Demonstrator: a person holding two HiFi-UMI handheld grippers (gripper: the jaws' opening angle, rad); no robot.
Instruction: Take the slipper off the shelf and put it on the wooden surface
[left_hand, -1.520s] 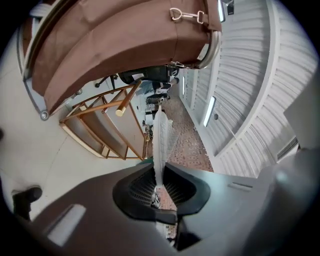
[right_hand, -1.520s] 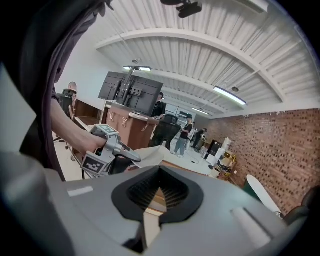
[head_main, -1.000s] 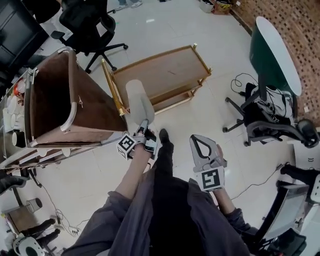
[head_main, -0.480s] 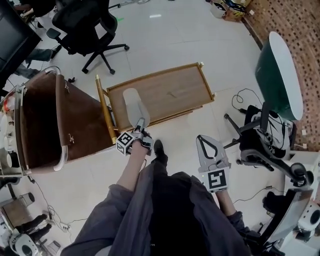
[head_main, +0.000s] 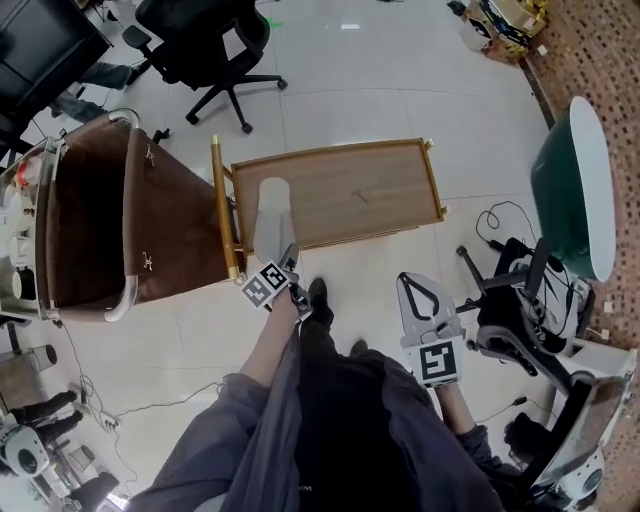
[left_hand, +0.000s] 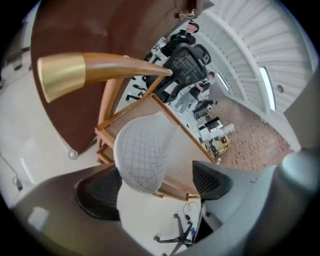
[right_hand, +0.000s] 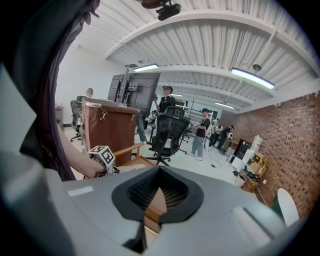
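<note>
- Opening wide at left gripper (left_hand: 156, 182), round soft, quilted white slipper (left_hand: 142, 155) over flat wooden surface (head_main: 350, 190).
- Clenched, empty: right gripper (right_hand: 159, 170).
- Brown shelf (head_main: 150, 230) left, black chair (head_main: 205, 40) far.

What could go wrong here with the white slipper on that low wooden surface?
1. The slipper lies at the near edge of the wooden surface. Its heel seems to reach past the rim, so it might tip onto the floor.
2. The left tool is opening with the heel between its jaws. Pulling back crookedly could snag the slipper and drag it off.
</note>
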